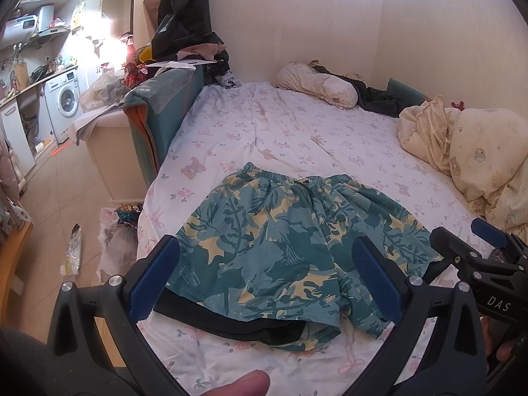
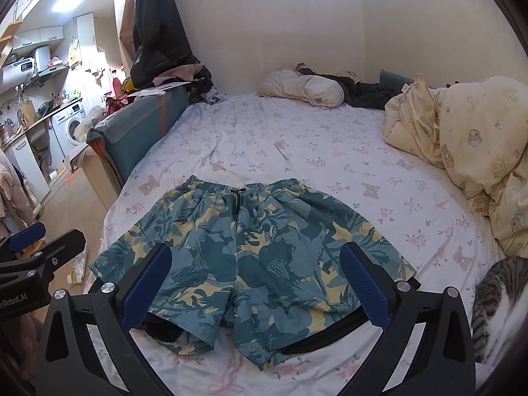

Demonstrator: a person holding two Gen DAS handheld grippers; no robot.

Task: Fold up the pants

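On the left, beyond the bed's edge, a tiled floor (image 1: 66, 178) runs back to a white front-loading washing machine (image 1: 66, 99). The left gripper (image 1: 264, 277), black-framed with blue ribbed pads, hangs with its jaws spread wide and nothing between them, poised above the near hem of the shorts.

In the middle lie the teal and pale-yellow leaf-print shorts with an elastic waistband (image 2: 250, 250), spread flat on the white bedsheet printed with pink flowers and bears (image 2: 297, 151), waistband away from the cameras and both leg openings toward them. A dark lining shows beneath each hem (it peeks out at both outer corners).

The right gripper (image 2: 254, 283), of the same build, is likewise spread wide and empty, over the shorts' lower half.

Further right are a crumpled cream quilt with cartoon animals (image 2: 468, 138) and a grey tabby cat (image 2: 498, 300) at the bed's near corner, well clear of the shorts.

By my reading, folding has not begun: the garment is only laid out, no crease is made, and every fold remains.
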